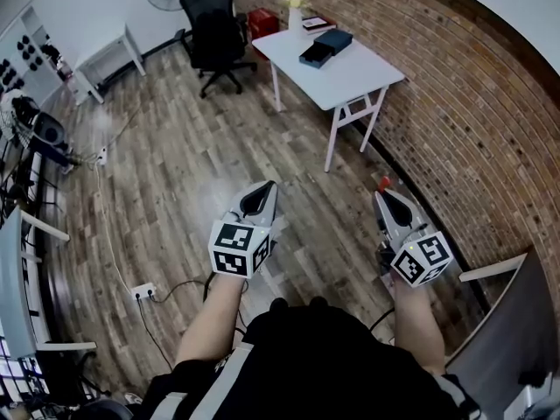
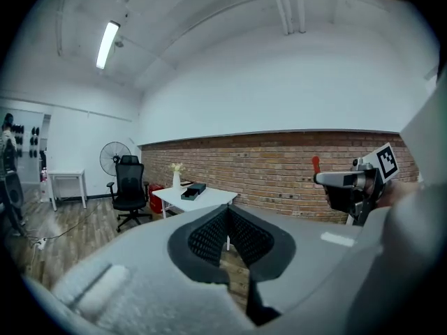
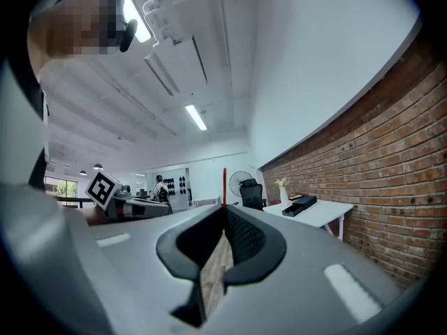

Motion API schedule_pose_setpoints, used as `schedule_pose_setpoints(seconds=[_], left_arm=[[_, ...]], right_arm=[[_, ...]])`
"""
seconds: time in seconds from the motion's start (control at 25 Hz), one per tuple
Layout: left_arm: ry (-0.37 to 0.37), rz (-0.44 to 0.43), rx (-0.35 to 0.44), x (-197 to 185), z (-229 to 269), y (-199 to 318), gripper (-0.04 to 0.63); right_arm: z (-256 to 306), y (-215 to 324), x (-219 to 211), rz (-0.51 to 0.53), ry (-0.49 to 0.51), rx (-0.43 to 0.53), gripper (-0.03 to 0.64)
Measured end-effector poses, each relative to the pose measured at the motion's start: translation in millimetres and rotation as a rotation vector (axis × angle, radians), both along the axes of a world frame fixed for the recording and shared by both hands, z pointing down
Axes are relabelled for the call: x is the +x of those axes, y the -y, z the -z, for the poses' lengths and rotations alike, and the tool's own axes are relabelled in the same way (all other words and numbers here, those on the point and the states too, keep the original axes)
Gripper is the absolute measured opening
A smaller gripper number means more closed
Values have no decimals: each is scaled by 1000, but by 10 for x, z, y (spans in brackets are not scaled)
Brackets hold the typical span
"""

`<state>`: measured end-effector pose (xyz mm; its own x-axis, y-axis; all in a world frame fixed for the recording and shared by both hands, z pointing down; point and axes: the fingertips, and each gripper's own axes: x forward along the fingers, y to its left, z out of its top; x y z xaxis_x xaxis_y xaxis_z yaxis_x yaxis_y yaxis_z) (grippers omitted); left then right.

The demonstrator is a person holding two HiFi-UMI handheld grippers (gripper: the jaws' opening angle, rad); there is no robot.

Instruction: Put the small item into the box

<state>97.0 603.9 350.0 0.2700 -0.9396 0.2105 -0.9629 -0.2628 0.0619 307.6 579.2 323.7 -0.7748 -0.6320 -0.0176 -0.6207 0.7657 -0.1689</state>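
Because the box (image 1: pixel 325 46) sits far off on the white bench (image 1: pixel 354 81), both tools wait near the body. The right tool (image 1: pixel 383 192) pinches the small red item (image 1: pixel 383 183). The left tool (image 1: pixel 265 188) is squeezed together with nothing inside.

- No words, numbers or brand names could be read anywhere;
- only black-and-white square markers, without lettering, stood on the cubes of the left gripper (image 1: pixel 265 186) and the right gripper (image 1: pixel 383 191)

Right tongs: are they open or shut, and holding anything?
Shut: the right tongs pinch a thin red item, which sticks out beyond their closed tips.
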Motion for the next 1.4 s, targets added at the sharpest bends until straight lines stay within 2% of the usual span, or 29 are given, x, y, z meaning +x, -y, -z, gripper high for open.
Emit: schedule_pose_setpoints(seconds=[0.36,0.56,0.76,0.88,1.0,1.4], left_arm=[[-31,25,25,300,23,31,2],[-22,-4,37,410,-3,53,3],[16,15,18,382,-138,243,5],[36,23,-5,298,-259,436,5],[22,28,-25,119,-366,698,6],[21,-3,-94,-665,-652,1934,6]], right_arm=[[-37,-27,386,9,-8,19,14],[-145,-24,482,16,-16,-2,14],[-220,176,494,13,-17,-19,14],[-259,397,445,-1,-14,-38,14],[-346,693,318,-11,-13,-63,14],[-562,2049,-422,-33,-21,-128,14]])
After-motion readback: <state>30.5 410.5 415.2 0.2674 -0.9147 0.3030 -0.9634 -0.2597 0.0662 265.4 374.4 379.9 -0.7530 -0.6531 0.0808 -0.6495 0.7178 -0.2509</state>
